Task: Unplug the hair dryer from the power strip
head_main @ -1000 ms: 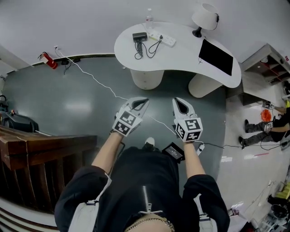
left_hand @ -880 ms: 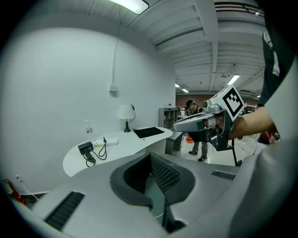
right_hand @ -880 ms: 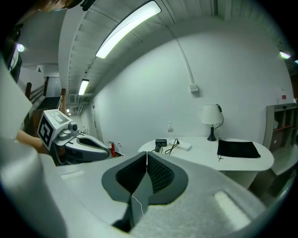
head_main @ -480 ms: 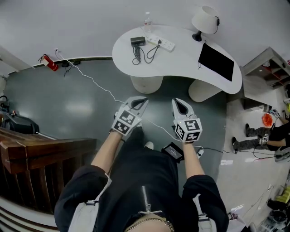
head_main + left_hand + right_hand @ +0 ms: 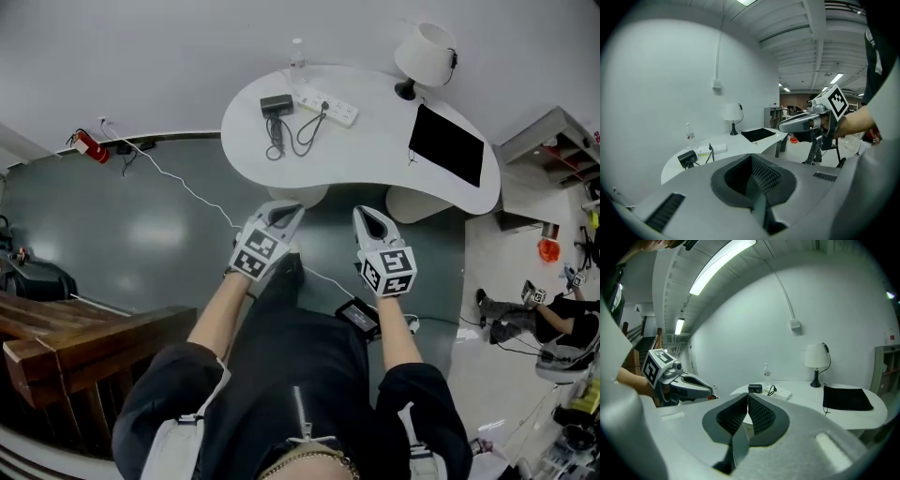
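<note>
A black hair dryer (image 5: pixel 276 105) lies on the white curved table (image 5: pixel 375 159), its dark cord (image 5: pixel 306 128) running to a white power strip (image 5: pixel 330 105) beside it. Both appear far ahead in the left gripper view, hair dryer (image 5: pixel 687 158) and power strip (image 5: pixel 712 149), and in the right gripper view, hair dryer (image 5: pixel 755 388) and power strip (image 5: pixel 782 393). My left gripper (image 5: pixel 285 213) and right gripper (image 5: pixel 368 217) are held side by side over the floor, short of the table. Both are shut with nothing between the jaws.
On the table stand a clear bottle (image 5: pixel 298 54), a white lamp (image 5: pixel 424 42) and a black mat (image 5: pixel 447 142). A white cable (image 5: pixel 187 183) crosses the floor from a red extinguisher (image 5: pixel 86 145). A wooden railing (image 5: pixel 75 342) is at left; a person (image 5: pixel 525 314) sits on the floor at right.
The table has drawn nearer and slid lower in the head view as both grippers travelled forward toward it. Both stayed shut.
</note>
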Demonstrator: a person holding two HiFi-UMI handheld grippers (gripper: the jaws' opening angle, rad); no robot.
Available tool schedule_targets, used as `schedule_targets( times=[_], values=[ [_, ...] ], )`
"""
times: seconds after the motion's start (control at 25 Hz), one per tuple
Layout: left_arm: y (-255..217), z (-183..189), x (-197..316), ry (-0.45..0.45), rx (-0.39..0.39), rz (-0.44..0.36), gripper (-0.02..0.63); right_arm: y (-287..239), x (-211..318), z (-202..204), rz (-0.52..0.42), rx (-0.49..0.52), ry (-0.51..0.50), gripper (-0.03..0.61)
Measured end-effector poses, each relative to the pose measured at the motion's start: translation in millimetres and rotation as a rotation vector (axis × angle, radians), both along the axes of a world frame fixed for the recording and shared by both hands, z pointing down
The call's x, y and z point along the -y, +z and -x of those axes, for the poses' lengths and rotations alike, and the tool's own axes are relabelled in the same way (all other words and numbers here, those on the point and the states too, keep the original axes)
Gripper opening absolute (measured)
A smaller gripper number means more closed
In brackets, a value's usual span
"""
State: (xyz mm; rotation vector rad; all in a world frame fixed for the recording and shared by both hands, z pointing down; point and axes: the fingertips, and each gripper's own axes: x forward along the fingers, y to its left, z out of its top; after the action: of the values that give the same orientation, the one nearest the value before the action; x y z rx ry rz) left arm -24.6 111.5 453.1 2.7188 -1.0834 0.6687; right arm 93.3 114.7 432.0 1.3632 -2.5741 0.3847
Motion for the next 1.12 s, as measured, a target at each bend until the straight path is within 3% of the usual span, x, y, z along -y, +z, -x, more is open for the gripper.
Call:
schedule_targets(
  times=[0.6,1.12],
  values=[
    [15.3,29.2,172.7,0.093,0.003,0.057,0.009,2.5,169.1,18.3,0.044,-0.086,0.080,0.005],
    [36.4,34.5,234.9,0.140,0.023,0.077,0.009,11.5,223.5,22.3,0.060,-0.145,0.089,0.005]
  ],
)
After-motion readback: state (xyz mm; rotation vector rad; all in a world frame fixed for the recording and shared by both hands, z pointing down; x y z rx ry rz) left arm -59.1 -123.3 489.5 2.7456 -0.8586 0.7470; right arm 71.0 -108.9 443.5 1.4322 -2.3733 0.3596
